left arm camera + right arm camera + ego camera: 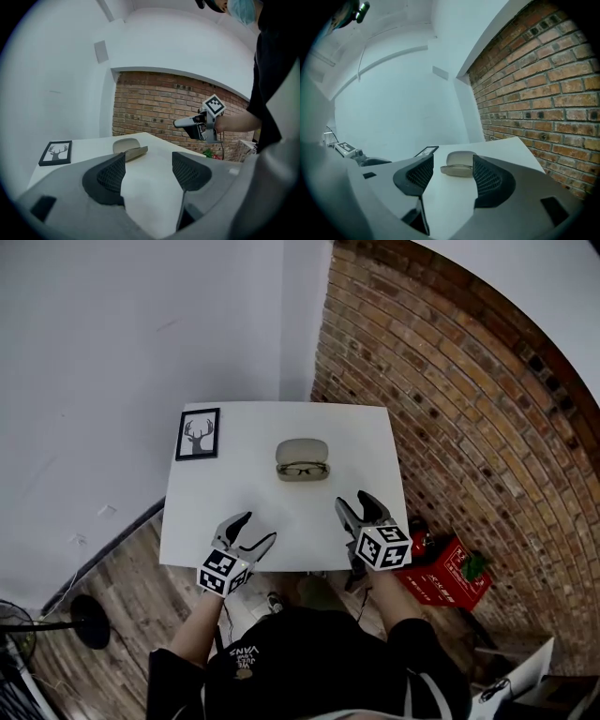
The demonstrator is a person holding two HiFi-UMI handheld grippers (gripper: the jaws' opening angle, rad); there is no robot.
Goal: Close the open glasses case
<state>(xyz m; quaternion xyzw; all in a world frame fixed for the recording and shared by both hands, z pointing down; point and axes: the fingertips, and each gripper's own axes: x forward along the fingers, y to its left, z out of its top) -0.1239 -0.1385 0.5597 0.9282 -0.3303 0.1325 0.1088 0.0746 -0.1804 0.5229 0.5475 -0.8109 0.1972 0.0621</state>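
The beige glasses case (302,460) lies open in the middle of the white table (225,512), lid up, with a pair of glasses inside. It also shows ahead in the left gripper view as the case (129,147) and in the right gripper view as the case (458,164). My left gripper (260,528) hovers over the table's near edge, open and empty. My right gripper (352,500) is open too, short of the case, nothing between its fingers. The left gripper (147,161) sees the right gripper (199,124) off to its right. The right gripper (452,168) frames the case between its jaws.
A black-framed deer picture (198,434) lies at the table's far left corner. A brick wall (469,409) runs along the right side. A red box (445,573) sits on the floor to the right. A black round stand base (89,620) is on the floor at left.
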